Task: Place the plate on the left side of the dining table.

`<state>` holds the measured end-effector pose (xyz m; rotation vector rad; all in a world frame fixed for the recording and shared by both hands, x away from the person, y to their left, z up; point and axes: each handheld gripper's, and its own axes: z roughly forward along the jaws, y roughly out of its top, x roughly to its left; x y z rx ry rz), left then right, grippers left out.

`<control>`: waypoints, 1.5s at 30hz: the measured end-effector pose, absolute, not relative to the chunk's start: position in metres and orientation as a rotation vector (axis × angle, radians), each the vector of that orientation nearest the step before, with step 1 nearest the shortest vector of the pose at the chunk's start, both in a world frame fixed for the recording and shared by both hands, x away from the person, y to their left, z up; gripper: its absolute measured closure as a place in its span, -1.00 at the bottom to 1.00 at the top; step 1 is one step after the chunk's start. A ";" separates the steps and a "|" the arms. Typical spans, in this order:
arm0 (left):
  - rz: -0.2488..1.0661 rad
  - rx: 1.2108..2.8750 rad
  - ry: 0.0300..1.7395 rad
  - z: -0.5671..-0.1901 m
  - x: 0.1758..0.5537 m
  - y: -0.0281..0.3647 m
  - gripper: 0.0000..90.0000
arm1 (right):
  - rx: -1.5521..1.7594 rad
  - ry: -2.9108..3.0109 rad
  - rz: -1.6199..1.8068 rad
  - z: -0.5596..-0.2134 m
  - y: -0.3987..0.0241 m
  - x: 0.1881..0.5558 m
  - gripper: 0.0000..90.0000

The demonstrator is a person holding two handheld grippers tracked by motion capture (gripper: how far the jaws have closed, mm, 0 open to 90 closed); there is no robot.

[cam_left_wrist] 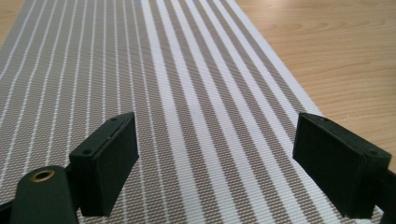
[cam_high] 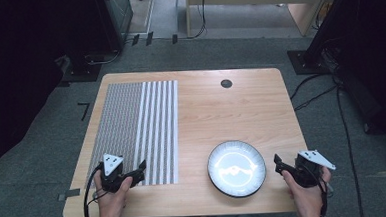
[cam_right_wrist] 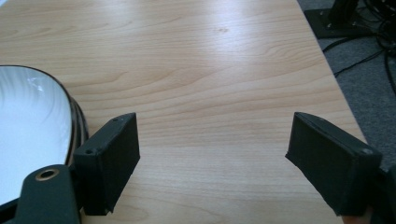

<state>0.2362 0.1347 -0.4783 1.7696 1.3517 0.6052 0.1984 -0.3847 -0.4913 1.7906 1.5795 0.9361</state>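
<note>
A grey-and-white striped placemat [cam_high: 137,131] lies flat on the left half of the wooden table [cam_high: 221,112]. My left gripper [cam_high: 140,169] hovers over the mat's near right corner. In the left gripper view the left gripper [cam_left_wrist: 215,125] is open, with just the striped placemat [cam_left_wrist: 187,93] under the gap. A white plate with a dark rim [cam_high: 236,168] sits near the front edge, right of centre. My right gripper [cam_high: 278,162] is just to the right of it. In the right gripper view the right gripper [cam_right_wrist: 212,125] is open over bare wood, and the plate [cam_right_wrist: 32,126] lies beside its left jaw.
A small dark round cap [cam_high: 226,83] is set into the table near its far edge. The table's right edge [cam_right_wrist: 343,98] runs close to the right gripper, with grey floor and cables [cam_high: 330,96] beyond. Desk legs and black stands are behind the table.
</note>
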 end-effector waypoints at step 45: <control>0.335 1.872 1.118 -0.477 0.244 -0.028 -0.65 | 1.772 1.587 1.024 -0.486 -0.359 0.194 -0.39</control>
